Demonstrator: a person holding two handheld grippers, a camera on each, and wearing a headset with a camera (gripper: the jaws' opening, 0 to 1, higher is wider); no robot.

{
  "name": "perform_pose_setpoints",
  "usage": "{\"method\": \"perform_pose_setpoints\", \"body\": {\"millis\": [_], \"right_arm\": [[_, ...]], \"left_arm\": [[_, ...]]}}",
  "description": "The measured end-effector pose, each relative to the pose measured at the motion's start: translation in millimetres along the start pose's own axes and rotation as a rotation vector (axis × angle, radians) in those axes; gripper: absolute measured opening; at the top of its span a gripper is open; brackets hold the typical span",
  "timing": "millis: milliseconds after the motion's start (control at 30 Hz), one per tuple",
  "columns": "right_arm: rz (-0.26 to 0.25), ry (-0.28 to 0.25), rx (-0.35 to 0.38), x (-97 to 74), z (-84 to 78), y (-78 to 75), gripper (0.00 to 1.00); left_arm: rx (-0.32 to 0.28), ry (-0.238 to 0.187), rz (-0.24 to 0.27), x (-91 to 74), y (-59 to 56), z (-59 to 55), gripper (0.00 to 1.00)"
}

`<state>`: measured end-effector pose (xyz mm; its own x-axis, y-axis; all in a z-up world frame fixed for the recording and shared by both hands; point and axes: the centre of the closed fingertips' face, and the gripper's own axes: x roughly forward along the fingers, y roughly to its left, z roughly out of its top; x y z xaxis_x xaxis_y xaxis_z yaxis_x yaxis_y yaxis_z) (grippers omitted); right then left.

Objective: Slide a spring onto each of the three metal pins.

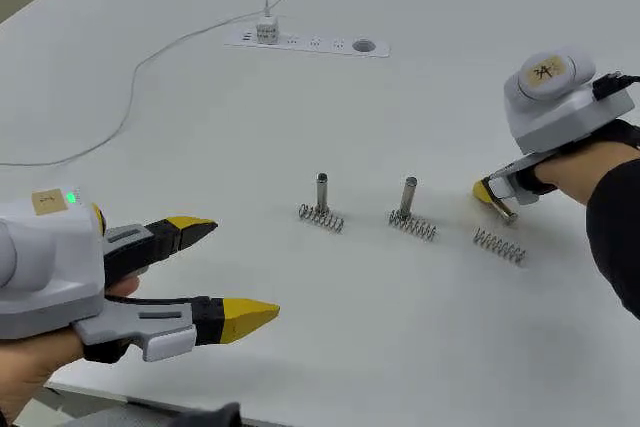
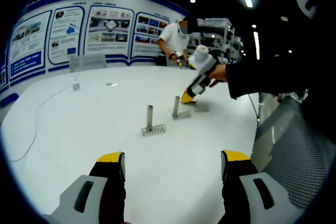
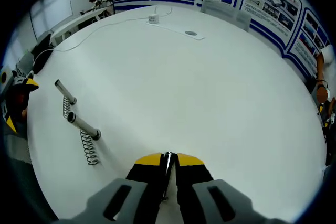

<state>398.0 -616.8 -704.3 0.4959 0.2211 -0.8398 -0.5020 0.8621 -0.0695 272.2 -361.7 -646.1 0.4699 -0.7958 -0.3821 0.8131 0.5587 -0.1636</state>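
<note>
Your left gripper (image 1: 232, 269) sits low and close to you with its yellow-tipped jaws spread wide and nothing between them. Straight ahead of those jaws, well apart from them, the first pin (image 1: 322, 190) stands upright on the white table (image 1: 420, 107), and the first spring (image 1: 321, 217) lies flat against its foot. Just past it, further from your left gripper and nearer your right, the second pin (image 1: 409, 194) also stands upright, with the second spring (image 1: 413, 227) lying at its base. Neither spring is on its pin. Your right gripper (image 1: 485, 192) is tipped down toward the table with its jaws closed narrow on the third pin (image 1: 503, 211). That pin sticks out slanted from the yellow tips, and its lower end is at or just above the tabletop; you cannot tell which. In the right gripper view it shows as a thin metal sliver pinched between the two pads. The third spring (image 1: 499, 246) lies loose on the table just beside that gripper's tips, on the side toward you. Far beyond both grippers lies a power strip (image 1: 305, 44) with a white charger (image 1: 266, 31) plugged in.
</note>
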Motion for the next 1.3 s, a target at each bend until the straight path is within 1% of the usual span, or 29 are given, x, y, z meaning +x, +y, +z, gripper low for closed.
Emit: {"method": "perform_pose_setpoints", "body": {"millis": [100, 200, 300, 367, 433, 467, 567, 633, 667, 733, 833, 967, 1167, 1300], "right_arm": [[0.007, 0.016, -0.018, 1.1, 0.5, -0.2, 0.1], [0.02, 0.041, -0.02, 2.0, 0.4, 0.5, 0.1], [0.021, 0.059, -0.03, 2.6, 0.3, 0.6, 0.09], [0.023, 0.063, -0.021, 2.6, -0.2, 0.2, 0.09], [0.032, 0.056, 0.0, 2.5, -0.8, -0.7, 0.09], [0.033, 0.049, 0.024, 2.4, -0.9, -0.7, 0.09], [0.03, 0.024, 0.025, 1.2, -1.1, -1.3, 0.08], [0.003, 0.021, 0.023, -1.5, -2.6, -3.9, 0.08], [0.006, 0.01, 0.029, -3.7, -1.4, -3.1, 0.08], [0.028, -0.006, 0.05, -9.7, 1.9, 0.8, 0.09], [0.019, -0.022, 0.033, -18.6, 4.3, 2.7, 0.09], [0.019, -0.05, 0.037, -28.8, 5.4, 6.2, 0.09], [0.012, -0.079, 0.033, -38.8, 3.7, 10.8, 0.09], [0.009, -0.11, 0.043, -44.5, 3.8, 11.8, 0.09]], "left_arm": [[-0.001, 0.0, 0.0, 0.2, 0.1, -0.2, 0.76], [-0.002, 0.0, 0.0, 0.3, 0.2, -0.5, 0.76], [-0.001, -0.002, 0.001, 0.2, 0.5, -0.1, 0.76], [0.0, -0.002, 0.002, -0.1, 0.6, 0.1, 0.76], [0.002, -0.003, 0.003, -0.4, 0.7, 0.6, 0.75], [0.002, -0.003, 0.004, -0.5, 0.7, 0.8, 0.75], [0.004, -0.004, 0.004, -0.8, 0.7, 1.4, 0.75], [0.008, -0.002, 0.006, -1.1, 0.8, 1.9, 0.75], [0.01, -0.002, 0.006, -1.2, 0.8, 2.1, 0.75], [0.007, -0.004, 0.006, -1.3, 0.9, 2.5, 0.75], [0.007, -0.005, 0.005, -1.0, 0.9, 2.7, 0.75], [0.01, -0.006, 0.001, -0.8, 0.4, 3.4, 0.75], [0.015, -0.008, -0.001, -1.0, -0.4, 4.4, 0.75], [0.018, -0.008, -0.002, -0.9, -0.7, 5.0, 0.75]]}}
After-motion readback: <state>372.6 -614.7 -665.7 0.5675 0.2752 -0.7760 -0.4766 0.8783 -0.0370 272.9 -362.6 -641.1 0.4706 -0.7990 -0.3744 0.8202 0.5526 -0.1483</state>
